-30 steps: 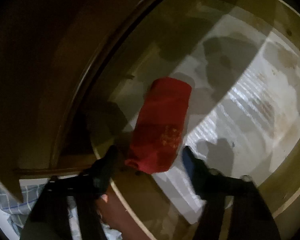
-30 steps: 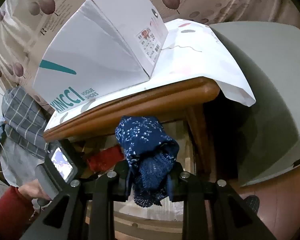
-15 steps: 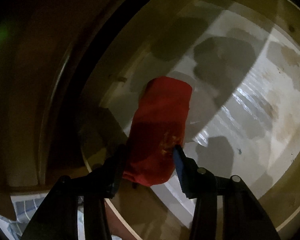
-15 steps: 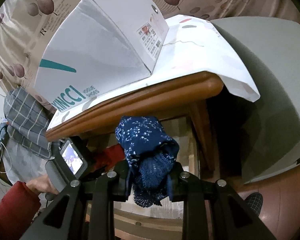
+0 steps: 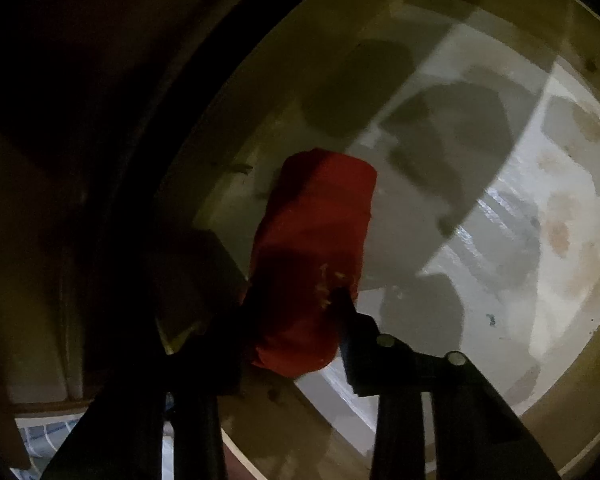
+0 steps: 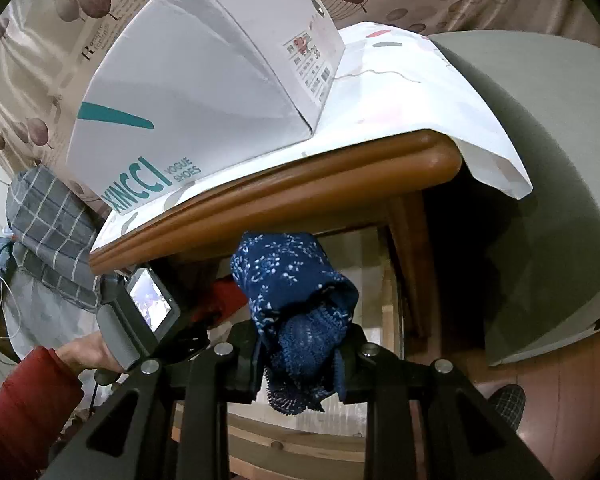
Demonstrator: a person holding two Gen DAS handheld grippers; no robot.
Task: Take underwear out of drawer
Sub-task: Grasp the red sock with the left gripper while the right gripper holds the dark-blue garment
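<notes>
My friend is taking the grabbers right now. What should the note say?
Left gripper: its jaws have just been closing and now pinch the red rolled underwear, which lies on the drawer floor.
Right gripper: shut on the blue patterned underwear, held up in front of the wooden table edge.
Done: blue pair is out and held.
Left: lift the red pair out of the drawer.

I see red rolled underwear (image 5: pixel 312 256) lying near the drawer's (image 5: pixel 572 412) left wall, blue patterned pair (image 6: pixel 296 304) bunched up above it.
</notes>
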